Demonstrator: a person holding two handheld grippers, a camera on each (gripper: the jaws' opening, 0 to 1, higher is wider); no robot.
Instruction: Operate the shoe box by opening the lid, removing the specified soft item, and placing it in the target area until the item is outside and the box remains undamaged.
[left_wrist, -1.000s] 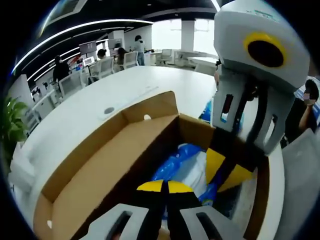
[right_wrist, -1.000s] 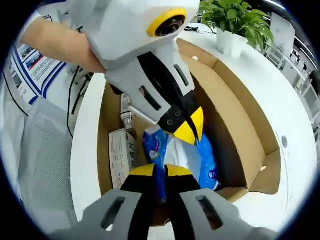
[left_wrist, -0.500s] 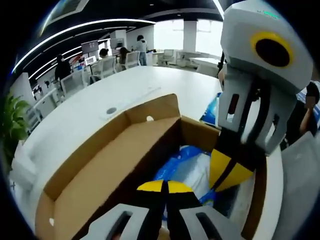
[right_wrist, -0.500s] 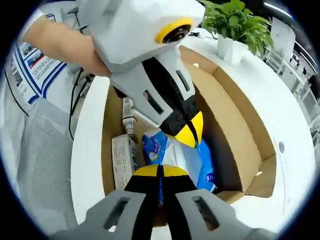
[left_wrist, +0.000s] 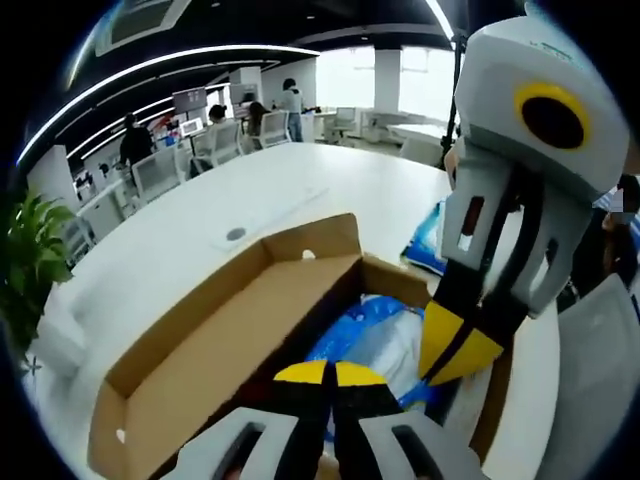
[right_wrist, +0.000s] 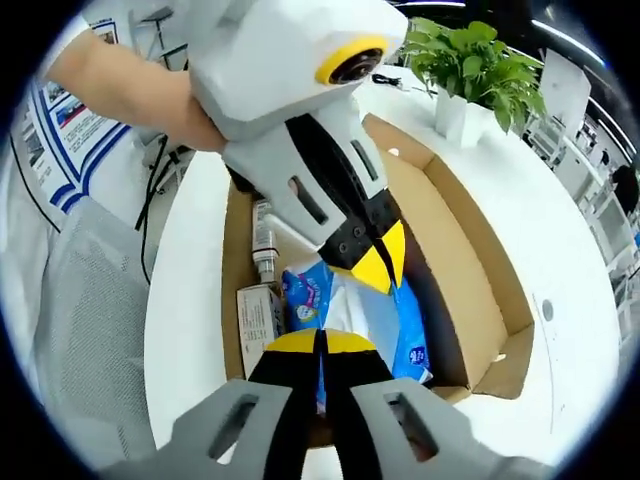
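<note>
Fingers of both your grippers are pressed together, yellow tips meeting, and both hover over the open shoe box (right_wrist: 470, 270), whose lid lies folded back flat on the white table (left_wrist: 250, 200). Your right gripper (right_wrist: 320, 342) appears pinched onto the near edge of the blue-and-white soft pack (right_wrist: 390, 310), since the plastic runs straight out from under its tips; I judge this a grip, though the contact itself is hidden by the fingers. Your left gripper (left_wrist: 325, 372) sits closed just above the same pack (left_wrist: 375, 335) from the opposite end, and I cannot tell whether it holds any plastic.

The pack lies along the box's long axis, in the middle of the bottom, directly ahead of the right fingers and running away from them toward the left gripper (right_wrist: 375, 262). A small white carton (right_wrist: 258, 312) and a bottle (right_wrist: 265, 245) lie beside it against one wall. The right hand is the nearer to a working hold, so the lift out probably falls to it: draw up and clear of the cardboard walls without scraping them.
</note>
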